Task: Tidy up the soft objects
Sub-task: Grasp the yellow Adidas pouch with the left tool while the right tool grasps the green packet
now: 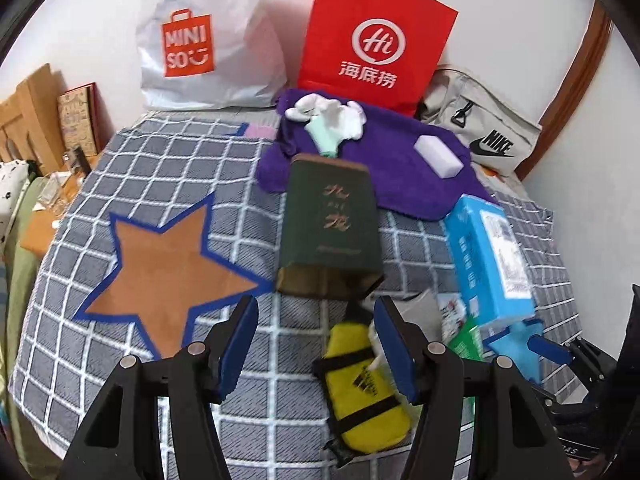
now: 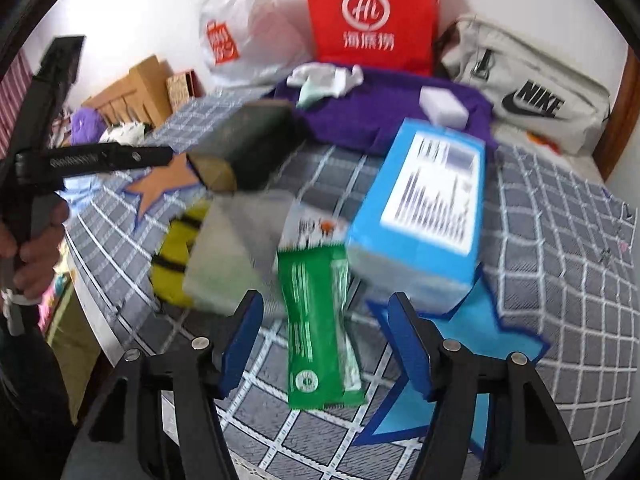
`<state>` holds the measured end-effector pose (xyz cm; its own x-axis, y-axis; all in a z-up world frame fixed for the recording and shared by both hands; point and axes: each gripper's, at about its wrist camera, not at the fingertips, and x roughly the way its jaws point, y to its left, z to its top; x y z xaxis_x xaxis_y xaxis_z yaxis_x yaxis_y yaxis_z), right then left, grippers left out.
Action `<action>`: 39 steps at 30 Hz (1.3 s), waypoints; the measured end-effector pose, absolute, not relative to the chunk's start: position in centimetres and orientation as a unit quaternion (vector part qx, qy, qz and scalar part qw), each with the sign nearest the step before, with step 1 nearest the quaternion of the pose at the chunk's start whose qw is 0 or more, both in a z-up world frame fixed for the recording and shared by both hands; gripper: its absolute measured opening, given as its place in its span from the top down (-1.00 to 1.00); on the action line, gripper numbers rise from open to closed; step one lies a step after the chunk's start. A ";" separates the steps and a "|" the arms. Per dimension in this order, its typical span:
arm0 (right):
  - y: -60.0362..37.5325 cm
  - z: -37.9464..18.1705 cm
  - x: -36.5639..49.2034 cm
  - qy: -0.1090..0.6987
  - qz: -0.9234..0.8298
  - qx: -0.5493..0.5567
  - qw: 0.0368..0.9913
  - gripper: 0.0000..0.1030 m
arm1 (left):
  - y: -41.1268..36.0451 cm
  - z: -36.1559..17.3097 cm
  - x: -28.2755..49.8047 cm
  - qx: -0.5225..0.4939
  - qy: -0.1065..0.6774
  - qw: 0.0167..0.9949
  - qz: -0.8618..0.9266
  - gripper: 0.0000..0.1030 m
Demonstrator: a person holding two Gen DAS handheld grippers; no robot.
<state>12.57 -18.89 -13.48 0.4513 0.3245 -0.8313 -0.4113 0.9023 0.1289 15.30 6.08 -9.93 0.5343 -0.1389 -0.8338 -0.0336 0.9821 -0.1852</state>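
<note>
- Left wrist view: the left gripper (image 1: pixel 316 344) has its jaws partly open with nothing in them, above the yellow pouch (image 1: pixel 362 384) on the checked bed cover (image 1: pixel 132 148) — probably lining up a grab. A brown star patch (image 1: pixel 160 264) sits to the left, likely a sorting spot. Readable: "MINISO" on the white bag (image 1: pixel 208 40), "Hi" on the red bag (image 1: pixel 376 28), "NIKE" on the grey bag (image 1: pixel 480 132).
- Right wrist view: the right gripper (image 2: pixel 326 344) has its jaws apart and empty over the green packet (image 2: pixel 320 328); the blue box (image 2: pixel 424 208) overlaps a blue star patch (image 2: pixel 472 344).

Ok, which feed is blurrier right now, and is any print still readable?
Right wrist view: heavy smear across the green packet and blue box, label unreadable. Left wrist view: sharper, red bag logo crisp, slight blur on the dark green box. Both bend straight lines at the edges.
</note>
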 end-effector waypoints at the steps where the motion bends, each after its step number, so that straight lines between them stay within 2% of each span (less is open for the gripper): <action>1: -18.8 -14.1 12.4 0.479 0.216 -0.049 0.849 -0.26 | 6.3 -10.2 14.8 -0.089 0.481 0.872 -0.028 -0.13; 12: -17.2 -18.9 12.5 0.495 0.210 -0.091 0.839 -0.26 | 8.1 -13.0 12.3 -0.123 0.496 0.858 -0.045 -0.13; 13: -16.9 -18.9 12.3 0.486 0.206 -0.102 0.844 -0.22 | 7.9 -13.3 12.3 -0.125 0.498 0.856 -0.052 -0.13; 14: -16.8 -19.0 12.3 0.482 0.204 -0.105 0.846 -0.08 | 7.8 -13.6 12.3 -0.127 0.500 0.855 -0.060 -0.13; 16: -16.8 -18.8 12.1 0.474 0.202 -0.101 0.851 0.34 | 7.2 -14.3 12.4 -0.126 0.507 0.850 -0.071 -0.13; 19: -17.7 -18.6 11.7 0.481 0.203 -0.076 0.849 0.42 | 6.1 -15.3 12.7 -0.114 0.512 0.847 -0.084 -0.12; 23: -18.9 -18.3 10.3 0.489 0.195 -0.060 0.848 0.44 | 4.7 -16.3 13.0 -0.109 0.515 0.843 -0.108 -0.08; 24: -19.3 -18.1 9.9 0.487 0.186 -0.060 0.851 0.44 | 4.4 -16.6 13.0 -0.106 0.516 0.843 -0.110 -0.02; 26: -20.4 -18.0 9.4 0.487 0.171 -0.056 0.855 0.44 | 3.9 -17.1 13.1 -0.107 0.514 0.842 -0.121 0.43; 27: -20.8 -18.0 9.3 0.487 0.167 -0.054 0.855 0.44 | 3.8 -17.2 13.1 -0.108 0.511 0.844 -0.122 0.44; 29: -21.8 -18.2 9.5 0.490 0.145 -0.056 0.858 0.44 | 4.0 -17.0 12.9 -0.109 0.500 0.850 -0.123 0.64; 31: -22.6 -18.5 9.8 0.495 0.123 -0.056 0.858 0.44 | 4.7 -16.5 12.6 -0.120 0.497 0.849 -0.135 0.74; 37: -23.2 -18.8 10.1 0.495 0.118 -0.049 0.860 0.41 | 8.7 -15.2 11.2 -0.108 0.496 0.859 -0.069 0.75; 39: -23.0 -18.9 10.0 0.493 0.119 -0.051 0.860 0.34 | 9.5 -15.5 11.1 -0.102 0.507 0.854 -0.057 0.63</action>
